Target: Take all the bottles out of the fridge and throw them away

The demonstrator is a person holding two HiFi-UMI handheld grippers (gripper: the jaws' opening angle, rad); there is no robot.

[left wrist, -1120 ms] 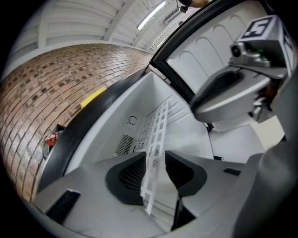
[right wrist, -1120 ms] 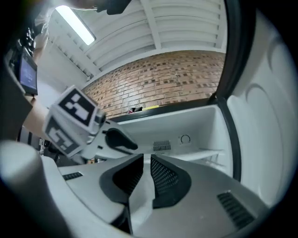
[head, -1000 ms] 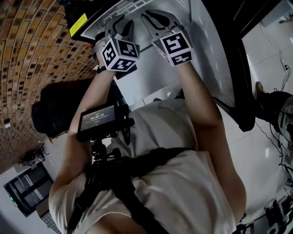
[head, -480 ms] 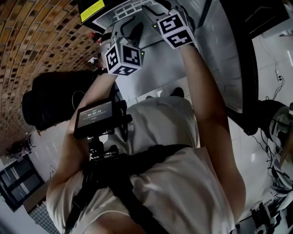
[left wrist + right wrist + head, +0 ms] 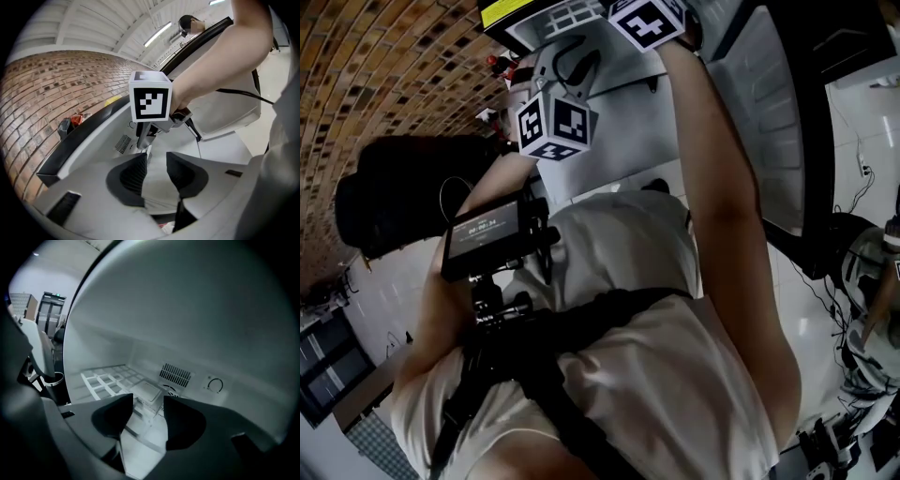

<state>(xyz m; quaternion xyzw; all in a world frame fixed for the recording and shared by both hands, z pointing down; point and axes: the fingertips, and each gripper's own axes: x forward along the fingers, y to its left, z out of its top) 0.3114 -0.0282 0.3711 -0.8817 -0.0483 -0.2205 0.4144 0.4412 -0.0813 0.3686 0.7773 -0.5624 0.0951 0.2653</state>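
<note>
Left gripper view: left tongs standing partly spread, nothing made out between them, facing into the fridge. Right gripper view: right tongs opening wider inside the fridge, by the front edge of its wire shelf. A clear boxy item is sitting between them, unpinched. Whether it is a bottle, cannot tell.

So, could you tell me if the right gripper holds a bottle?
No, the right gripper is opening its jaws with nothing between them.
</note>
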